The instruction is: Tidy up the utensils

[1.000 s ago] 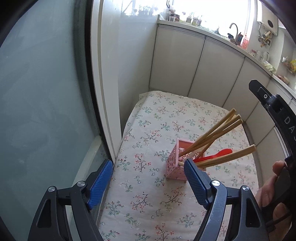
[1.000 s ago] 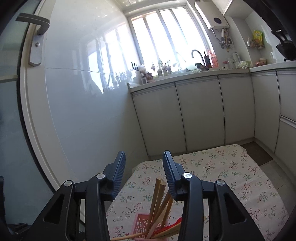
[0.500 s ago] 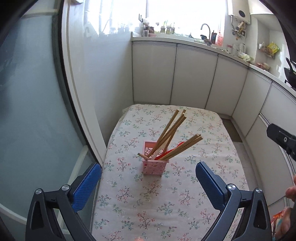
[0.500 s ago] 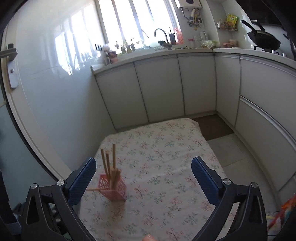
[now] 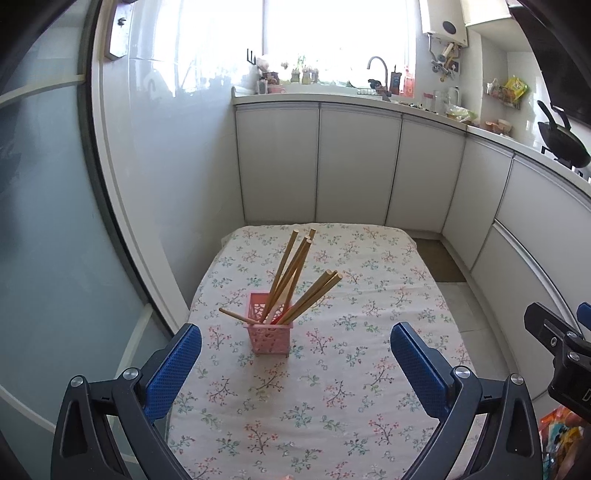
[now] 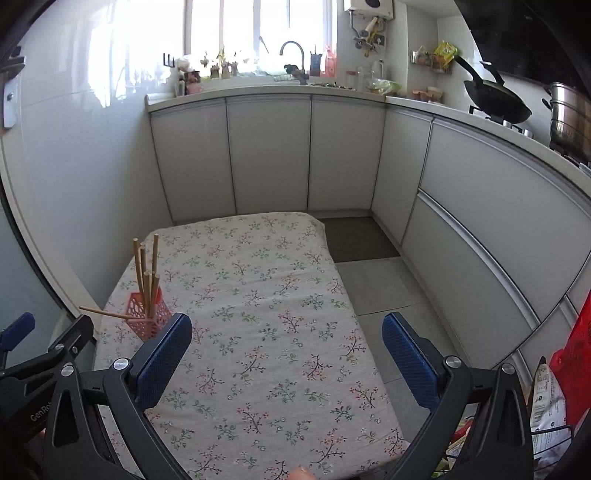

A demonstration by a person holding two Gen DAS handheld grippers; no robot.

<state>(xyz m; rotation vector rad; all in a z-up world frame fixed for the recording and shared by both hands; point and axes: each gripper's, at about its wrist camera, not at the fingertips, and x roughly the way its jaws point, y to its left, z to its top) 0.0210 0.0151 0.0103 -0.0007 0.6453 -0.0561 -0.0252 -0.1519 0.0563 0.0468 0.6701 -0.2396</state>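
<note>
1. Chopsticks (image 5: pixel 295 275) lean inside the pink basket (image 5: pixel 270 338) on the floral desk (image 5: pixel 332 387).
2. Left tool (image 5: pixel 295 373) hangs nearer the camera than the basket, spread wide, gripping nothing.
3. Right tool (image 6: pixel 287 358), right of the basket, likewise gapes wide.

Sunlit window (image 6: pixel 258 33); white cabinets (image 6: pixel 269 155) w/ grey tile floor (image 6: pixel 384 284).

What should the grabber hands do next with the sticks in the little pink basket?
Probably tidy the one wooden chopstick lying tilted across the rim of the small pink plastic basket, its end poking out sideways. The other wooden chopsticks stand inside. The left gripper is open, empty and faces the basket, so it could ease forward to that stray stick. The right gripper is open too.
</note>
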